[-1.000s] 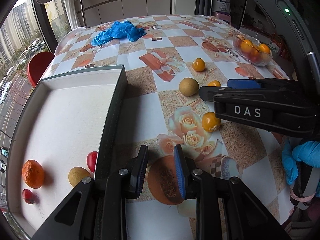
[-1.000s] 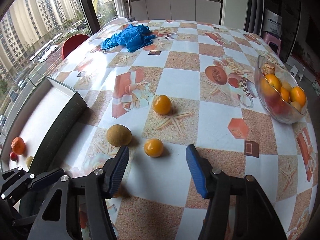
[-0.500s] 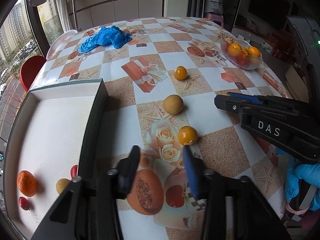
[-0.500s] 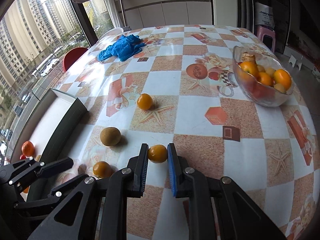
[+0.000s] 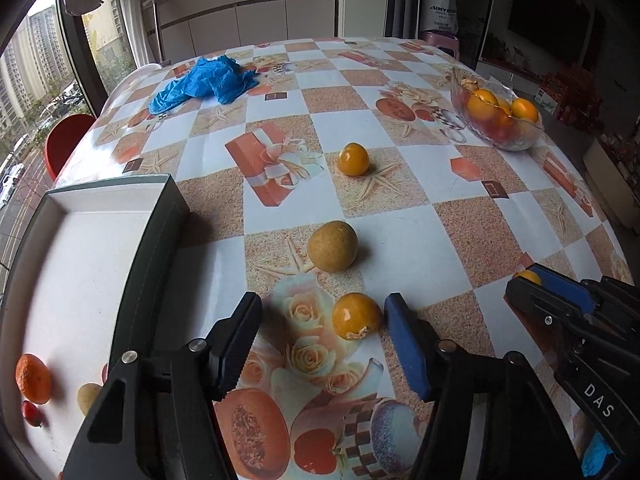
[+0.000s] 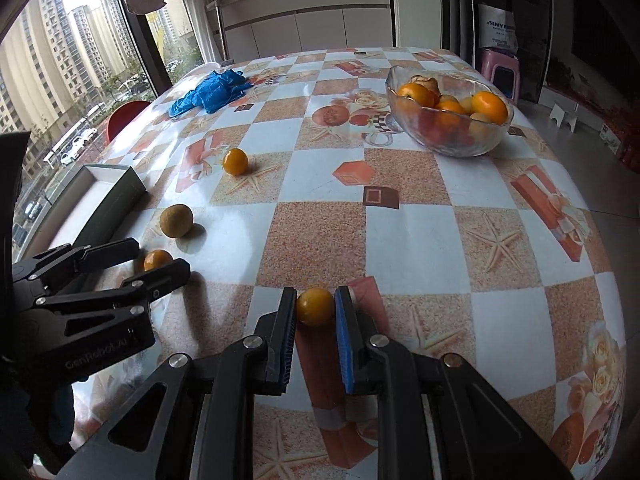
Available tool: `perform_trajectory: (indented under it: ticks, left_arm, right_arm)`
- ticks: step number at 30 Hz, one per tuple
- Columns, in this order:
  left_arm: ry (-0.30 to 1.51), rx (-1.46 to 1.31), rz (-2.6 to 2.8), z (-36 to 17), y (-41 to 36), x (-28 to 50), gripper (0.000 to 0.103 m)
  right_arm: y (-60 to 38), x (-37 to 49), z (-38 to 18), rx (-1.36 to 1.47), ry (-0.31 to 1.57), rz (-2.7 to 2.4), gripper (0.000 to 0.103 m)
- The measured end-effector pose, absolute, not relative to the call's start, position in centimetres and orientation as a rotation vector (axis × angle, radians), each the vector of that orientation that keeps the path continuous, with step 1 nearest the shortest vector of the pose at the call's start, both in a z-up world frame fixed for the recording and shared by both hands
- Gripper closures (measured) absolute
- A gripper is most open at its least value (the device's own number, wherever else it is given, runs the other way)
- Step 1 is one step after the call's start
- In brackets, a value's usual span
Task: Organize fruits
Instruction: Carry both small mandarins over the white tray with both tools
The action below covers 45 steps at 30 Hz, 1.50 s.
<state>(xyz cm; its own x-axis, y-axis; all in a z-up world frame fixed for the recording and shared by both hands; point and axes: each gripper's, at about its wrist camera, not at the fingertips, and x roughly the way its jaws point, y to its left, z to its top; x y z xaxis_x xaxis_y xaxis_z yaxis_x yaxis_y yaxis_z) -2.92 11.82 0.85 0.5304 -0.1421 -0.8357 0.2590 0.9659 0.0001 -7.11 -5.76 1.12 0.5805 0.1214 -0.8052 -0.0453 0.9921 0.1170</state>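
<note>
A home dining area is showing. A patterned tablecloth [image 5: 400, 216] is covering the table, white cabinets [image 6: 304, 28] standing behind; apartment towers [image 6: 36, 60] are rising outside.

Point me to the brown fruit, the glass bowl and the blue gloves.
Brown fruit [image 5: 332, 246]: left wrist view, middle of its skin.
Glass bowl [image 6: 460, 145]: right wrist view, front wall.
Blue gloves [image 5: 204, 84]: left wrist view, middle of the crumpled heap.

The desk [image 6: 400, 216] is covered by a checked, flower-printed cloth. Beyond its far edge, white cabinets [image 6: 304, 28] are seen; left of it, a tall window [image 6: 52, 60] admits daylight from high-rise blocks. A pink stool [image 6: 500, 72] is set right of the cabinets.
</note>
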Motion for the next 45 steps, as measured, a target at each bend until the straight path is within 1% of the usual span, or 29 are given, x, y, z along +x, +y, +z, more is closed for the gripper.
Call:
perform_trajectory:
  ticks: [1,2,4,5,6,13,23,45]
  left_arm:
    - [0.977,0.131,-0.249,0.9,11.8,-3.0,0.055]
    - [0.971,0.133,-0.259,0.9,11.7,-3.1,0.070]
    - [0.968,0.134,-0.266,1.0,11.7,-3.2,0.074]
    - [0.965,0.129,-0.267,1.0,11.8,-3.3,0.078]
    - [0.962,0.128,-0.266,1.0,11.9,-3.4,0.079]
    - [0.945,0.135,-0.255,1.0,13.5,-6.3,0.079]
    - [0.982,0.090,-0.255,1.5,15.6,-8.0,0.079]
    - [0.892,0.003,-0.246,5.7,20.5,-9.6,0.079]
  right_arm:
    - [-5.6,-7.4,1.1,0.076,0.940,0.093,0.083]
    - [-5.5,-7.7,1.1,0.068,0.934,0.089,0.083]
    - [-5.4,-8.1,1.0,0.060,0.921,0.083,0.083]
    - [-5.4,-8.3,1.0,0.059,0.915,0.081,0.083]
    - [-5.4,-8.6,0.9,0.059,0.910,0.081,0.083]
    - [-5.3,-9.5,0.9,0.075,0.891,0.078,0.083]
    - [-4.9,-10.1,1.5,0.111,0.912,0.098,0.082]
    - [-1.1,-10.2,5.1,0.092,0.897,0.159,0.082]
